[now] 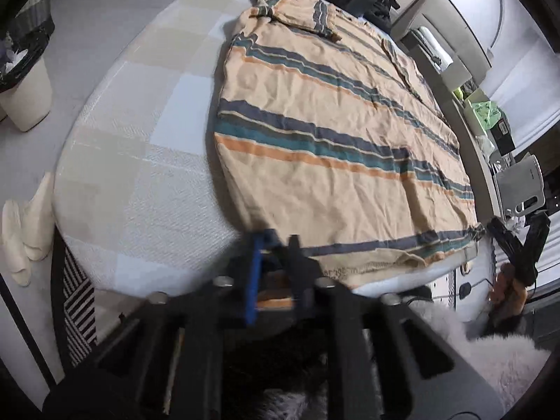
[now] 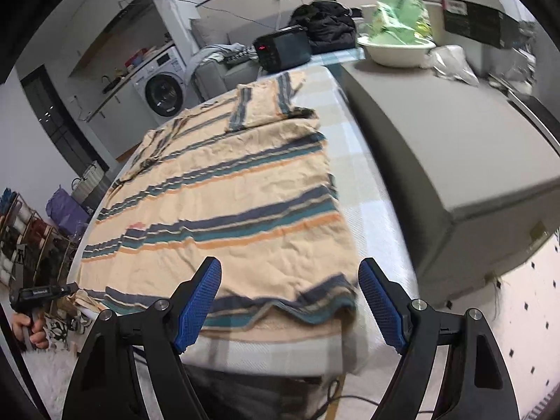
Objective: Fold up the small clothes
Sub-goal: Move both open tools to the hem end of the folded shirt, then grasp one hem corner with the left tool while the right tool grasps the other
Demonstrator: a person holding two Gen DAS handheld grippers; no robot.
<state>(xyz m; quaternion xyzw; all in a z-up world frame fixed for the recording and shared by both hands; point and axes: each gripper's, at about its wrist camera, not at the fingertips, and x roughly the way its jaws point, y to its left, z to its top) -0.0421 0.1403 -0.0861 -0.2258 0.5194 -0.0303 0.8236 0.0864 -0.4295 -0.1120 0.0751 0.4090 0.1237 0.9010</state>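
While the left hand-held gripper (image 1: pixel 276 245) sits at the bottom centre of its own view, its jaws are pinched together at the near corner of the striped shirt (image 1: pixel 332 133), apparently clenched on the hem, though motion blur hides the exact bite. That grip looks meant to lift the bottom edge for a fold. At the bottom of the right wrist view, the right hand-held gripper (image 2: pixel 290 297) stands released, its blue pads (image 2: pixel 199 301) spread either side of the hem near the shirt's other bottom corner, not pressing on cloth; it is probably lining up a matching pinch so that both corners rise together. Across the middle of both views, the shirt lies spread flat on the table (image 1: pixel 140 182), which has a pale checked cover, with one sleeve folded in at the top. At the lower left of the right view, a person's hand (image 2: pixel 29 329) grips the left tool's handle, partly cut off by the frame edge. Beyond the shirt, a black device (image 2: pixel 283 52) with red digits stands at the far end; its digits are too small to read
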